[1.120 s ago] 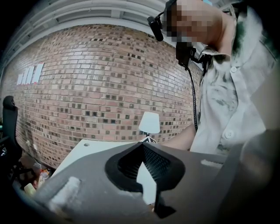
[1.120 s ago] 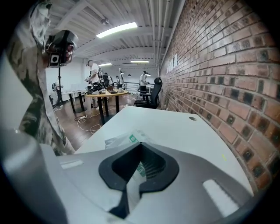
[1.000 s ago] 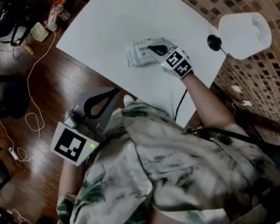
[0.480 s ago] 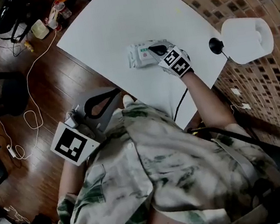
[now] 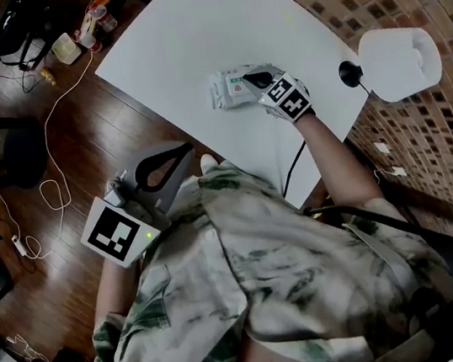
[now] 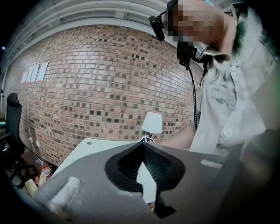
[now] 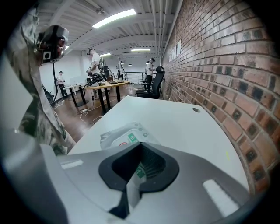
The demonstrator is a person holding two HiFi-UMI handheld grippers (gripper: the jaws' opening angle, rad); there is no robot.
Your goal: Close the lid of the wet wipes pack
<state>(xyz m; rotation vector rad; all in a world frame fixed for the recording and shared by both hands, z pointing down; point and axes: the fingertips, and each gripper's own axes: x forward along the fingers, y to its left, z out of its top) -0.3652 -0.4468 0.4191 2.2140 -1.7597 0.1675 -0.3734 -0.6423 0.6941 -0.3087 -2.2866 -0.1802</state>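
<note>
Wipes pack [image 5: 231, 88] is lying flat on the table [image 5: 187, 37], near the lamp [image 5: 395, 62]. Barely anything is changed from a second ago: right gripper [image 5: 253, 79] is kept pressed on its lid [image 7: 133, 131], jaws together, nothing pinched. Left gripper [image 5: 155, 168] is held off-table, closed and empty. Closing is probably being finished

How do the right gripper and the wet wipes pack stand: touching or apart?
Cannot tell: head view shows right gripper overlapping wet wipes pack, hiding any gap.

Bare white tabletop [image 5: 187, 37] spreads toward 11 o'clock of the soft white wipes pack [image 5: 231, 88]; a white-shaded lamp [image 5: 399, 56] blocks 3 o'clock.
</note>
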